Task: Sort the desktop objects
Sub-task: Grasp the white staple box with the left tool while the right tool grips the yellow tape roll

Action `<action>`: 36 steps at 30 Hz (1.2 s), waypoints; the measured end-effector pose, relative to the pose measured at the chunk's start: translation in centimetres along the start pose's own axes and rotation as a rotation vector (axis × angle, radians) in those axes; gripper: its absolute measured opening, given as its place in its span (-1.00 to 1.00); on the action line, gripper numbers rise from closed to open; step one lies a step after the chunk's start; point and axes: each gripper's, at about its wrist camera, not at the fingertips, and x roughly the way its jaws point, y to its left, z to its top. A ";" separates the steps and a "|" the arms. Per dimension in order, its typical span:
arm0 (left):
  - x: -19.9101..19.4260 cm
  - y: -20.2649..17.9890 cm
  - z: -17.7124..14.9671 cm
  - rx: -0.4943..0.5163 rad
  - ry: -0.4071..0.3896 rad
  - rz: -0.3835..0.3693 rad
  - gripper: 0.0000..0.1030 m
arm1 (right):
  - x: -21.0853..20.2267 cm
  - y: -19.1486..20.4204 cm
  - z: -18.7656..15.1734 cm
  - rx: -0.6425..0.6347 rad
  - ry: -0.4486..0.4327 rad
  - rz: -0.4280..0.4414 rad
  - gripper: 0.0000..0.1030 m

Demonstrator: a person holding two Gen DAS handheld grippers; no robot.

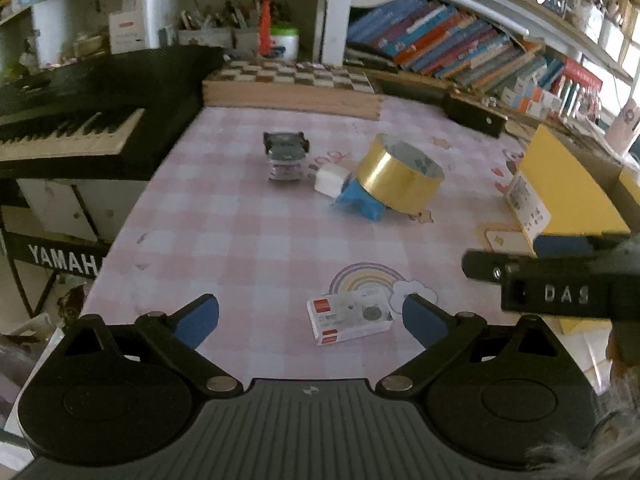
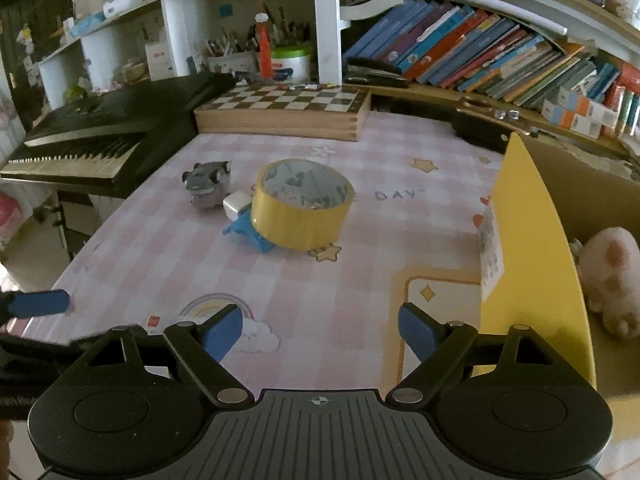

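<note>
A yellow tape roll [image 1: 400,176] [image 2: 302,204] leans on a blue object [image 1: 356,202] [image 2: 250,234] mid-table, next to a white cube [image 1: 330,180] [image 2: 236,204]. A grey toy car [image 1: 285,155] [image 2: 208,184] stands to their left. A small white and red box [image 1: 348,318] lies just ahead of my left gripper [image 1: 310,318], which is open and empty. My right gripper [image 2: 320,332] is open and empty above the table beside a yellow box [image 2: 536,264] [image 1: 568,192] holding a plush toy [image 2: 612,280].
A black keyboard [image 1: 68,120] [image 2: 100,140] borders the table on the left. A wooden chessboard box [image 1: 288,84] [image 2: 280,112] stands at the back, with bookshelves [image 2: 480,52] behind. The right gripper shows in the left wrist view [image 1: 560,280].
</note>
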 end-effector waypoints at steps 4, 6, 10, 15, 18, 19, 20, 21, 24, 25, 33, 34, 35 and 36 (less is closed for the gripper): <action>1.6 -0.8 0.2 0.032 0.048 -0.006 0.91 | 0.9 -0.3 0.7 0.000 0.001 0.009 0.70; 2.4 -1.4 0.3 0.049 0.072 -0.017 0.91 | 1.3 -0.5 1.1 0.000 0.001 0.008 0.70; 3.9 -2.1 0.4 0.048 0.130 -0.014 0.83 | 1.8 -0.7 1.5 0.000 0.005 0.007 0.70; 4.9 -2.6 0.4 0.048 0.160 0.006 0.43 | 2.7 -0.8 2.2 -0.005 0.010 0.017 0.70; 4.8 -2.5 0.6 0.034 0.139 0.001 0.10 | 3.1 -0.7 2.5 -0.011 0.009 0.026 0.70; 4.8 -2.3 0.7 0.023 0.136 -0.004 0.10 | 3.2 -0.6 2.6 -0.015 0.008 0.030 0.70; 4.8 -2.2 0.7 0.013 0.133 -0.010 0.09 | 3.4 -0.5 2.7 -0.017 0.008 0.034 0.70; 4.8 -2.0 0.8 0.002 0.131 -0.017 0.08 | 3.5 -0.5 2.8 -0.019 0.007 0.037 0.70; 4.7 -1.4 1.1 -0.028 0.120 -0.017 0.07 | 4.1 -0.4 3.3 -0.018 0.008 0.044 0.70; 4.5 -1.1 1.2 -0.041 0.108 -0.015 0.07 | 4.3 -0.4 3.5 -0.017 0.007 0.045 0.70; 3.7 0.8 2.1 -0.084 0.071 0.024 0.07 | 7.0 -0.5 5.7 0.044 -0.016 0.057 0.94; 3.7 0.9 2.1 -0.083 0.072 0.026 0.07 | 7.4 -0.5 5.9 0.056 -0.016 0.063 0.94; 3.6 1.0 2.2 -0.082 0.071 0.027 0.07 | 7.9 -0.6 6.2 0.067 -0.013 0.068 0.95; 3.6 1.0 2.3 -0.078 0.068 0.030 0.07 | 8.4 -0.5 6.4 0.074 -0.011 0.071 0.95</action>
